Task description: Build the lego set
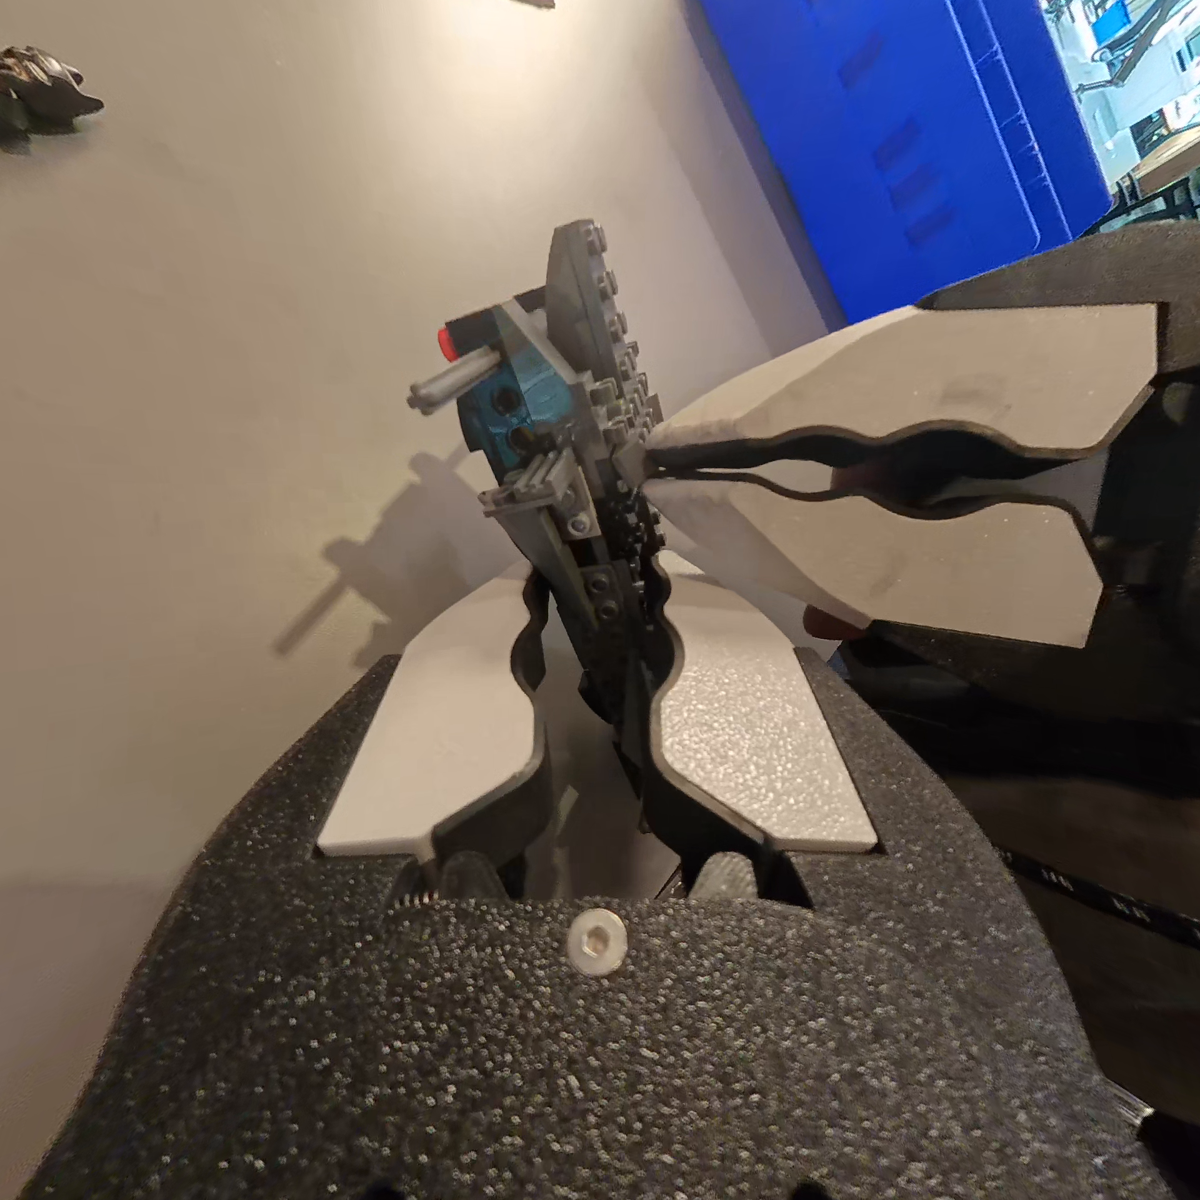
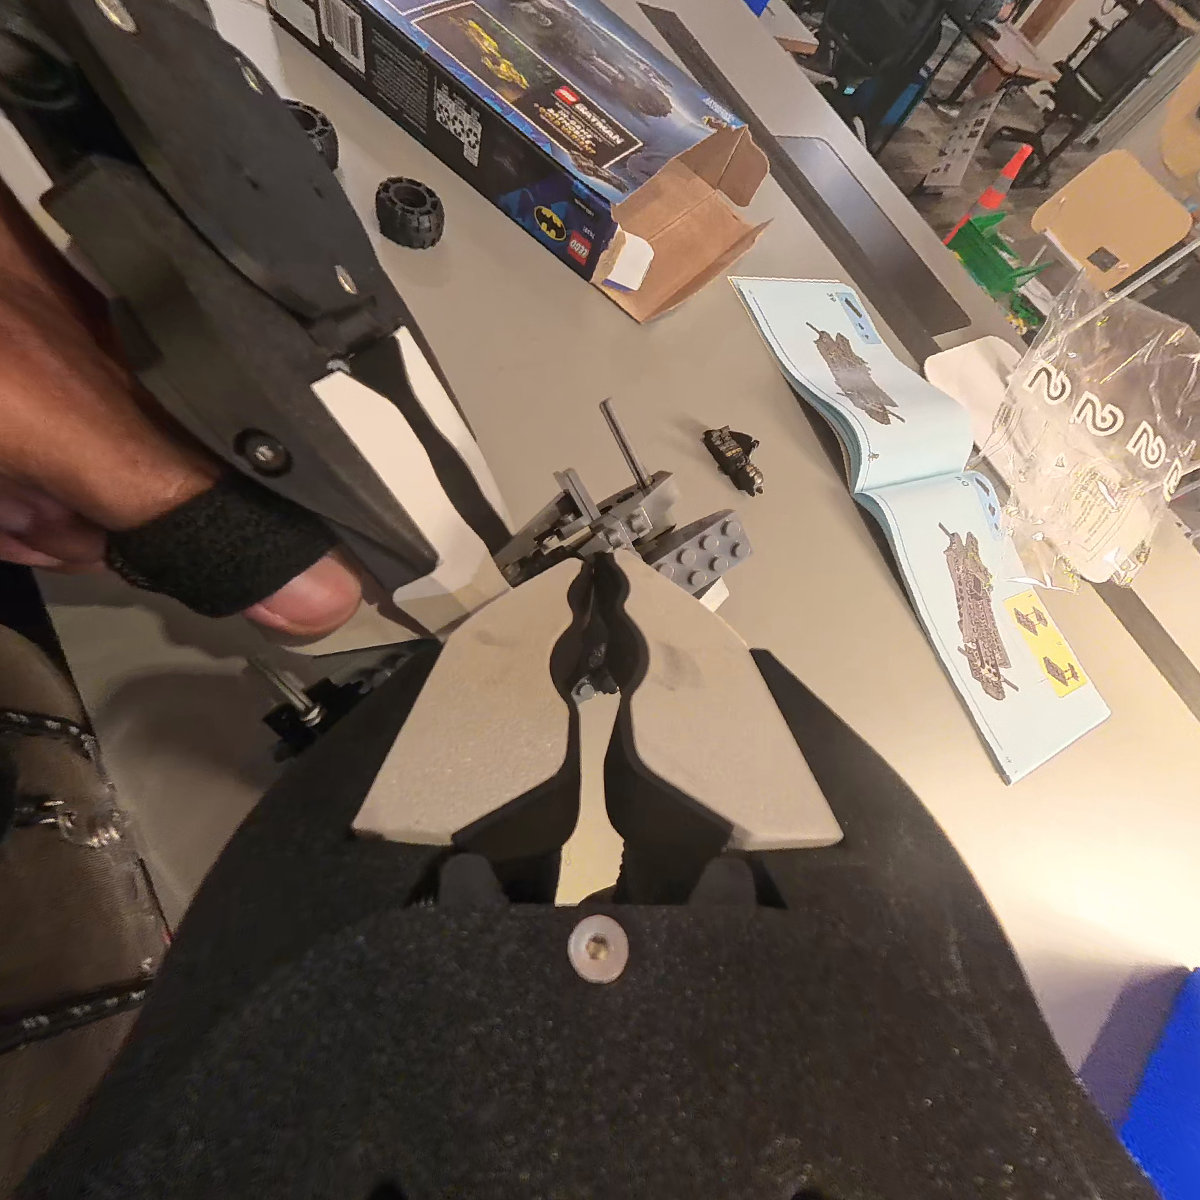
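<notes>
From my left wrist view, my left claw (image 1: 594, 623) grips the lower, dark end of a grey and black brick model (image 1: 571, 454), which stands up between its two fingers and tilts slightly left. A teal block, a red stud and a grey rod stick out on the model's left side. My right claw (image 1: 649, 464) comes in from the right, its tips pinched together on a small grey piece at the model's edge. A dark brick lump (image 1: 39, 91) lies far off on the desk (image 1: 227, 292).

From my right wrist view, the right claw (image 2: 600, 562) is closed, its tips against the model (image 2: 623, 519). The left claw (image 2: 480, 552) enters from the left, held by a hand (image 2: 97, 454). On the desk beyond lie a wheel (image 2: 410, 209), a box (image 2: 519, 117), a booklet (image 2: 922, 506) and a clear bag (image 2: 1104, 428).
</notes>
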`<state>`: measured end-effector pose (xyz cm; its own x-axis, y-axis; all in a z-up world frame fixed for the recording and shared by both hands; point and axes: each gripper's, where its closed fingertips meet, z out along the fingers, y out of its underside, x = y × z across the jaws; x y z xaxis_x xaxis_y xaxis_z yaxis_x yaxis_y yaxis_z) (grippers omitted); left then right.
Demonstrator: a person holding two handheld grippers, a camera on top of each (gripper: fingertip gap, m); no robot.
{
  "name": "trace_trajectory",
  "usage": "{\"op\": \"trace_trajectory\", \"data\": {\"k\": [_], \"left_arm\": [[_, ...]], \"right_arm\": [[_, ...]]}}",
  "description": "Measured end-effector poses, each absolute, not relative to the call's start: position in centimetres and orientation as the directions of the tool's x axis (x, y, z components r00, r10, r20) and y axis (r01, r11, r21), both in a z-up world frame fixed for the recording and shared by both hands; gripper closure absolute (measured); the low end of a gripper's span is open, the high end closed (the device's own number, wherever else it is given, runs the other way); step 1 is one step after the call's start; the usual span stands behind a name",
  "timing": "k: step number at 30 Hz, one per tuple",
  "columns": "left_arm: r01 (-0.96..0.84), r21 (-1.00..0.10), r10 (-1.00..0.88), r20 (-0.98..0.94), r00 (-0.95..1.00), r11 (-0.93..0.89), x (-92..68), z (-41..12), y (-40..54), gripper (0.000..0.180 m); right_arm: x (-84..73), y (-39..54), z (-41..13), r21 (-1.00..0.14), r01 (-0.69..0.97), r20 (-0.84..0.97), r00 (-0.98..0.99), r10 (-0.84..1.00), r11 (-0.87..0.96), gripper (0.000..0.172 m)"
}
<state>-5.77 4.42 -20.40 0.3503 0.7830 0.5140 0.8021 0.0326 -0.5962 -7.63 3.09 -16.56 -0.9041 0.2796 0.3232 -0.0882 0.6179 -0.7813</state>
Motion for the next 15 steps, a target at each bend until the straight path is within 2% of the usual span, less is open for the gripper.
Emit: {"op": "trace_trajectory", "data": {"k": [5,8,12,15], "left_arm": [[0.791,-0.612,0.784,0.500,0.368,0.019,-5.76,-20.19,4.53,0.151],[0.811,-0.580,0.730,0.588,0.348,0.080,-5.60,-20.15,4.94,0.151],[0.840,-0.506,0.631,0.721,0.287,0.197,-5.59,-20.16,5.24,0.151],[0.850,-0.468,0.588,0.768,0.256,0.241,-5.58,-20.11,5.13,0.152]], "right_arm": [[-7.46,3.22,-16.41,-0.780,-0.066,0.291,-0.919,0.267,0.623,0.171],[-7.19,3.20,-16.37,-0.792,-0.019,0.221,-0.941,0.258,0.610,0.171],[-7.02,3.01,-16.59,-0.812,0.079,0.098,-0.958,0.269,0.578,0.158],[-7.22,3.08,-16.66,-0.818,0.102,0.084,-0.952,0.294,0.565,0.152]]}}
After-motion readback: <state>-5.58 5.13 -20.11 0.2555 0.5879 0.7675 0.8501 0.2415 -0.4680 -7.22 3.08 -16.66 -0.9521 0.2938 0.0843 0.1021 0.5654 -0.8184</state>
